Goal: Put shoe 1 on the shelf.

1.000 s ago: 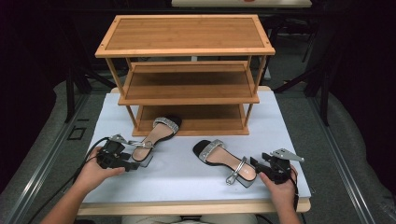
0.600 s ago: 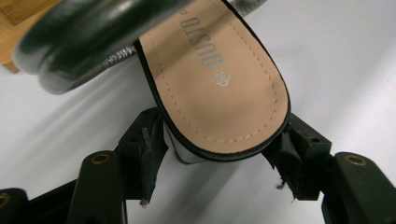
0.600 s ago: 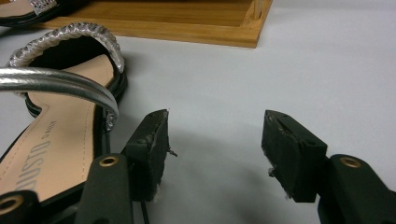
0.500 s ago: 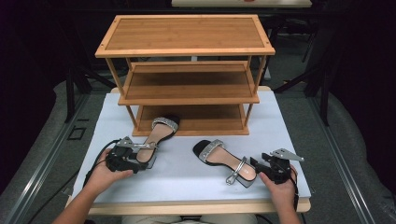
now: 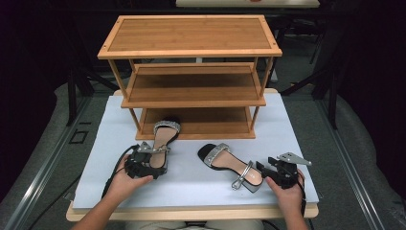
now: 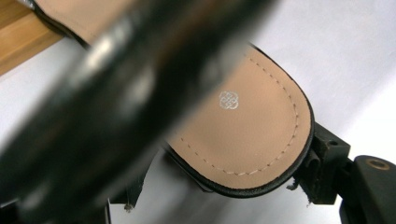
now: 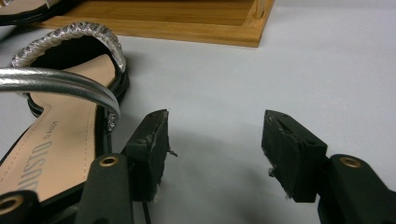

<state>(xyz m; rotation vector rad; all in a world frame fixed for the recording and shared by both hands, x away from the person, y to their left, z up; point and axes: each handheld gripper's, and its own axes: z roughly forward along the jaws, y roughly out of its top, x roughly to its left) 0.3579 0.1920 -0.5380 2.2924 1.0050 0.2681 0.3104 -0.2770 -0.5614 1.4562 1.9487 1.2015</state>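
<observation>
- Left sandal (image 5: 162, 140): tan insole, silver toe band, lying on the white table cover (image 5: 297, 129). Toe end at the front edge of the shoe rack's bottom shelf (image 5: 201, 122); heel end points toward the person.
- Left gripper (image 5: 148, 165): at the heel of that sandal. In the left gripper view the rounded heel of the insole (image 6: 252, 135) lies between the black jaws, with a blurred dark strap (image 6: 116, 102) crossing close to the lens. Whether the jaws are pressing on the heel or merely flanking it, cannot tell.
- Left hand (image 5: 125, 178) wraps the gripper from behind.
- Right sandal (image 5: 230, 164): flat on the cover, well apart from the first, heel end with silver ankle strap (image 7: 60, 84) toward the right gripper.
- Right gripper (image 5: 269, 171): jaws wide apart, nothing between them; in its own view the sandal's heel sits just beside the left-hand jaw pad (image 7: 150, 144).
- Right hand (image 5: 287, 189) holds it near the table's front edge.
- Wooden shoe rack (image 5: 189, 38): three tiers, standing at the back of the cover.
</observation>
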